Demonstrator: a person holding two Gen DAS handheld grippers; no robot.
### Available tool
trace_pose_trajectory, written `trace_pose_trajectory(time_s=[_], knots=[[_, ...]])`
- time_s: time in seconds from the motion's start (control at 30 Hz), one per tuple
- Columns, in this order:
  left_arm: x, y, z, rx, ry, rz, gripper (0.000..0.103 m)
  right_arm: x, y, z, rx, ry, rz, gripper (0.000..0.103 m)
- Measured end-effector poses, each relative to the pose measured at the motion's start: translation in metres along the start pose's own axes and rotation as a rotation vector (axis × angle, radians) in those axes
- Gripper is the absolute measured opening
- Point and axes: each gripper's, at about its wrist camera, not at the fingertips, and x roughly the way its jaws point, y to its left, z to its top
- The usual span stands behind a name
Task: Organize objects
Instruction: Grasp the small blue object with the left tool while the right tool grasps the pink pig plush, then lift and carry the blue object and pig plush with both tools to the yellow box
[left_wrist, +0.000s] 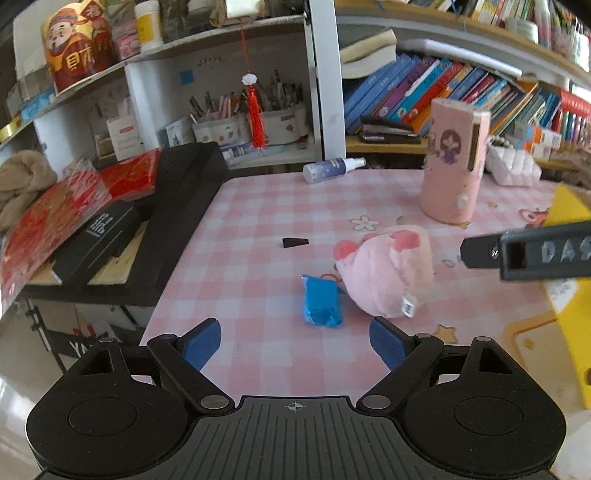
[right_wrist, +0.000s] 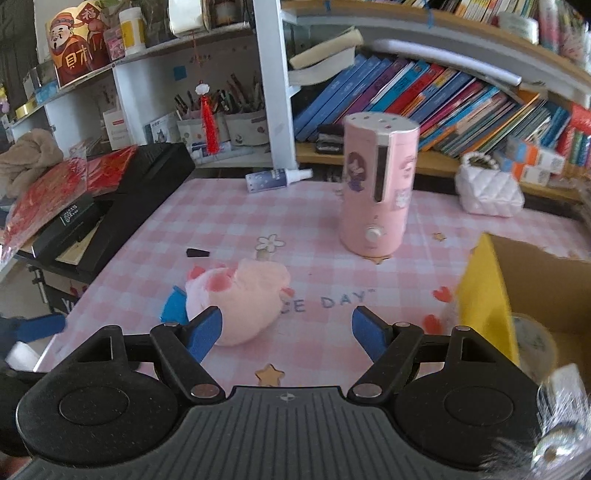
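A pink plush pig (left_wrist: 388, 273) lies on the pink checked table (left_wrist: 258, 229), with a blue packet (left_wrist: 321, 304) touching its left side. My left gripper (left_wrist: 295, 343) is open and empty, just short of the packet. In the right wrist view the pig (right_wrist: 240, 299) lies ahead and left of my open, empty right gripper (right_wrist: 288, 332), and the blue packet (right_wrist: 173, 304) peeks out behind it. The right gripper's finger (left_wrist: 524, 251) reaches in from the right edge of the left view. A yellow cardboard box (right_wrist: 487, 295) stands open at the right.
A tall pink humidifier (right_wrist: 376, 192) stands mid-table. A spray bottle (right_wrist: 273, 179) lies at the back, near a small black scrap (right_wrist: 197, 253). A white quilted bag (right_wrist: 487, 192) sits far right. A black case with red packets (left_wrist: 122, 221) borders the left. Bookshelves line the back.
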Motion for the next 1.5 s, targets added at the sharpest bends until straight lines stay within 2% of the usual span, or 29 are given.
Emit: trace_pose_trajectory(time_s=[0.1, 0.17, 0.23, 0.4, 0.53, 0.77, 0.97, 1.17, 1.33, 1.4, 1.5], knots=[[0.023, -0.002, 0.004, 0.006, 0.026, -0.005, 0.082, 0.01, 0.0, 0.008, 0.011, 0.002, -0.004, 0.077], [0.038, -0.004, 0.007, -0.002, 0.05, -0.025, 0.067, 0.015, 0.001, 0.011, 0.009, -0.001, -0.001, 0.077], [0.053, -0.005, 0.011, -0.012, 0.081, -0.039, 0.057, 0.02, 0.0, 0.015, 0.009, 0.0, 0.005, 0.077], [0.079, -0.009, 0.017, -0.023, 0.116, -0.061, 0.047, 0.029, -0.001, 0.022, 0.015, 0.01, 0.021, 0.078], [0.086, -0.011, 0.021, -0.034, 0.109, -0.077, 0.027, 0.035, -0.002, 0.027, 0.013, 0.017, 0.035, 0.081], [0.057, 0.012, 0.015, -0.123, 0.056, -0.017, 0.027, 0.052, 0.007, 0.033, -0.009, 0.046, 0.068, 0.092], [0.025, 0.035, 0.002, -0.198, 0.068, 0.008, 0.027, 0.08, 0.022, 0.035, -0.022, 0.112, 0.108, 0.097], [0.006, 0.038, -0.006, -0.24, 0.086, -0.006, 0.027, 0.116, 0.031, 0.03, -0.015, 0.181, 0.087, 0.1], [-0.002, 0.032, -0.002, -0.231, 0.078, -0.026, 0.027, 0.133, 0.032, 0.026, -0.027, 0.181, 0.078, 0.1], [-0.005, 0.03, 0.0, -0.221, 0.071, -0.029, 0.027, 0.143, 0.029, 0.023, -0.038, 0.209, 0.086, 0.098], [-0.011, 0.029, 0.003, -0.221, 0.052, -0.034, 0.027, 0.145, 0.026, 0.021, -0.036, 0.203, 0.089, 0.088]])
